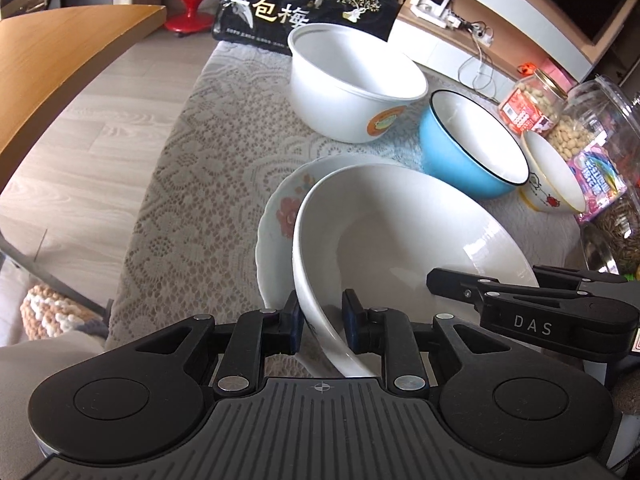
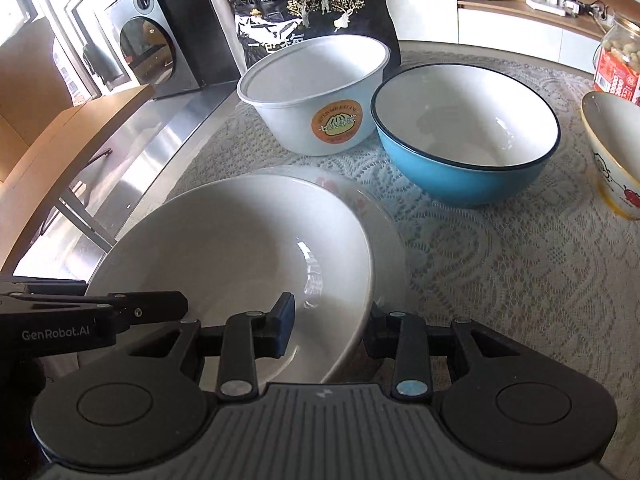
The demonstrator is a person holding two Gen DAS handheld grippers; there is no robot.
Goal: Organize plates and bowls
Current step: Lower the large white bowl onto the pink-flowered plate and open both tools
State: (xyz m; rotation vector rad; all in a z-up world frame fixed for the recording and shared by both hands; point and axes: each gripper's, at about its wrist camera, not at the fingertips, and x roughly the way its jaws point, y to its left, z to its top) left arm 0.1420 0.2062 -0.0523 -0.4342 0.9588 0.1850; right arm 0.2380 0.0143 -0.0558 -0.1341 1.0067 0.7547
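A wide white bowl (image 1: 404, 236) sits over a flowered white plate (image 1: 280, 208) on the lace tablecloth. My left gripper (image 1: 322, 326) is shut on the bowl's near left rim, one pad inside and one outside. My right gripper (image 2: 330, 330) straddles the bowl's (image 2: 240, 240) right rim with a visible gap on both sides, so it looks open. The plate (image 2: 372, 208) peeks out behind the bowl. Each gripper shows in the other's view: the right one in the left wrist view (image 1: 520, 304) and the left one in the right wrist view (image 2: 100, 312).
Behind stand a white tub bowl (image 1: 352, 84) with an orange label, a blue bowl (image 1: 472, 148), and a small white-and-yellow bowl (image 1: 552, 176). A black snack bag (image 1: 312, 4) and clear jars (image 1: 532, 100) line the back and right. The table edge runs along the left.
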